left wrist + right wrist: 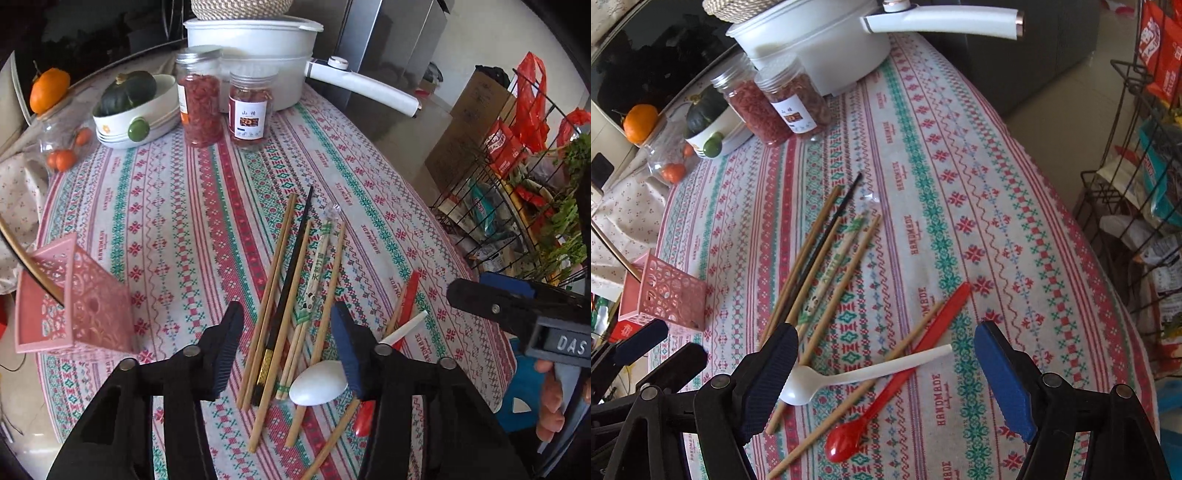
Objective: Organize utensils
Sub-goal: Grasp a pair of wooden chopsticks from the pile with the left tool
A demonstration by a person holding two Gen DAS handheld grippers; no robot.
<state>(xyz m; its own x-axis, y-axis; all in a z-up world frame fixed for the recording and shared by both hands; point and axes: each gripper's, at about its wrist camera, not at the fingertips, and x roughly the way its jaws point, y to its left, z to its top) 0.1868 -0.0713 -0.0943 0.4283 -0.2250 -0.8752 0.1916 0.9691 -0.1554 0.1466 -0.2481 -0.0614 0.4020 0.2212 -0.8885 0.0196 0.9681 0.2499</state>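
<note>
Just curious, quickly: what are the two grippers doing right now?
Left gripper: open over the chopsticks, holding nothing.
Right gripper: open, holding nothing.

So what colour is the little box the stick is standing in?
Pink, with a cut-out lacy pattern: the box shows best in the left wrist view.

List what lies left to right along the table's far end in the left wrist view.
Orange → white bowl holding a green squash → tall red-filled jar → shorter labelled jar → white pot's handle.
</note>
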